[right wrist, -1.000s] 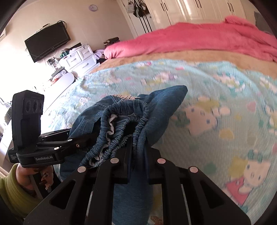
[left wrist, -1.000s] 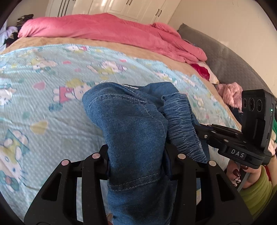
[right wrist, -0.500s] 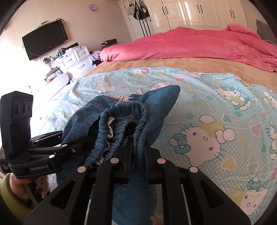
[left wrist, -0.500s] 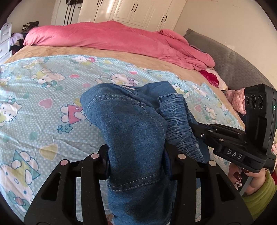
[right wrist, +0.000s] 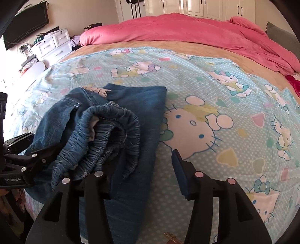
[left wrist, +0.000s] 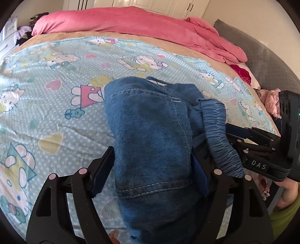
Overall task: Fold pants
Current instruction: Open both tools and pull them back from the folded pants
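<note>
1. The pants (right wrist: pixel 131 120), blue denim, lie bunched on the bed near its front edge, on the sheet (right wrist: pixel 215 90). Their long axis runs from the near edge away toward the far side of the bed.
2. The gathered elastic waistband (right wrist: pixel 112 135) is at the near end, crumpled in a loop and turned up; the folded far end (left wrist: pixel 135 88) points toward the pink duvet (left wrist: pixel 142 28).
3. The left gripper (left wrist: pixel 151 167) has its fingers spread, released, with the denim lying between them and filling the gap; whether the pads touch the cloth cannot be told.
4. The right gripper (right wrist: pixel 142 167) is released too, jaws wide. Its left finger (right wrist: pixel 105 180) lies at the waistband; its right finger (right wrist: pixel 180 172) stands over bare sheet, just beside the pants.
5. In the left wrist view the right gripper's body reaches in from the right, against the waistband.
6. The sheet is pale blue with cartoon cats and hearts, laid over a tan blanket (right wrist: pixel 168 47).
7. A grey headboard cushion (left wrist: pixel 262 56) is on the right, white wardrobes (right wrist: pixel 196 7) stand behind the bed, and a wall television (right wrist: pixel 26 20) hangs over white drawers (right wrist: pixel 52 45).
</note>
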### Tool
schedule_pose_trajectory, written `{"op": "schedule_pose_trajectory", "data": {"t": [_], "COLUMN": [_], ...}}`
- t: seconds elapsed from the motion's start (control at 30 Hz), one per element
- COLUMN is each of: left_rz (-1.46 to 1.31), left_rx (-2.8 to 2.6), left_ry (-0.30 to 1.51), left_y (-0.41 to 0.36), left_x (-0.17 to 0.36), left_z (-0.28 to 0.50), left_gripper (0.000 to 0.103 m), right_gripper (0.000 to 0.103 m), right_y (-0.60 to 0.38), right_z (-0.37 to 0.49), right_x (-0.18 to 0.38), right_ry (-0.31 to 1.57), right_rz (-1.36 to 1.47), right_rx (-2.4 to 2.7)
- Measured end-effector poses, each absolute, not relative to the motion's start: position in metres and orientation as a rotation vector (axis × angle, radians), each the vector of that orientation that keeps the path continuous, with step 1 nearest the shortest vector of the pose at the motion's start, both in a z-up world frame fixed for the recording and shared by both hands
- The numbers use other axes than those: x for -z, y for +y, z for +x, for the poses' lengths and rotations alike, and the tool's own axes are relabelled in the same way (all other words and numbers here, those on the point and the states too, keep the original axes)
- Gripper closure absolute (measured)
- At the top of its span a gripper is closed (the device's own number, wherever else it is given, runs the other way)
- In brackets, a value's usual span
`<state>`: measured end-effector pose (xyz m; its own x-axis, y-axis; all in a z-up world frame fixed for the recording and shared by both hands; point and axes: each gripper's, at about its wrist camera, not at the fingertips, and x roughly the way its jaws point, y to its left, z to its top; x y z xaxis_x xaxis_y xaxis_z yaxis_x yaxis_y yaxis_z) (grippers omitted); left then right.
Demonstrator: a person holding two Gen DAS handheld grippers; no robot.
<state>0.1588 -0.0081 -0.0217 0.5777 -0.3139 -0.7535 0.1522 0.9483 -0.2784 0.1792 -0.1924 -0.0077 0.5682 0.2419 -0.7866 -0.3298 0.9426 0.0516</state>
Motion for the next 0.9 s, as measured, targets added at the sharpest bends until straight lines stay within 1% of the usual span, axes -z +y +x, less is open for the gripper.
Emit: {"op": "schedule_pose_trajectory", "data": {"t": [0.27,0.3,0.33,0.43,0.53,0.57,0.63,0.67,0.7,0.73,0.9], "left_rz": [-0.197,-0.202,-0.206,-0.219,-0.232,-0.236,-0.242,-0.245,-0.245,-0.243,-0.216], "left_rx": [0.279,0.281,0.282,0.285,0.291,0.293,0.292,0.291,0.29,0.29,0.24], "left_ry": [0.913,0.912,0.912,0.91,0.896,0.886,0.867,0.858,0.847,0.839,0.789], "left_y": [-0.007,-0.007,-0.006,-0.003,0.0,0.001,0.002,0.003,0.005,0.006,0.009], "left_x": [0.023,0.023,0.022,0.02,0.015,0.012,0.006,0.004,0.0,-0.003,-0.024], "left_z": [0.158,0.157,0.157,0.153,0.147,0.145,0.139,0.136,0.132,0.128,0.108], "left_gripper": [0.032,0.03,0.027,0.022,0.018,0.017,0.01,0.01,0.01,0.01,0.01], "right_gripper": [0.051,0.049,0.046,0.04,0.031,0.025,0.024,0.021,0.01,0.008,0.004], "right_y": [-0.197,-0.197,-0.199,-0.206,-0.213,-0.215,-0.221,-0.223,-0.225,-0.227,-0.233], "right_z": [0.175,0.175,0.174,0.17,0.163,0.16,0.152,0.149,0.146,0.141,0.116], "right_x": [0.01,0.009,0.008,0.004,-0.002,-0.005,-0.013,-0.016,-0.02,-0.025,-0.041], "right_ry": [0.894,0.891,0.884,0.87,0.84,0.828,0.793,0.778,0.761,0.738,0.659], "right_rz": [-0.087,-0.084,-0.079,-0.048,-0.025,-0.019,0.001,0.008,0.016,0.026,0.051], "right_rx": [-0.334,-0.334,-0.329,-0.321,-0.298,-0.29,-0.287,-0.286,-0.284,-0.28,-0.287]}}
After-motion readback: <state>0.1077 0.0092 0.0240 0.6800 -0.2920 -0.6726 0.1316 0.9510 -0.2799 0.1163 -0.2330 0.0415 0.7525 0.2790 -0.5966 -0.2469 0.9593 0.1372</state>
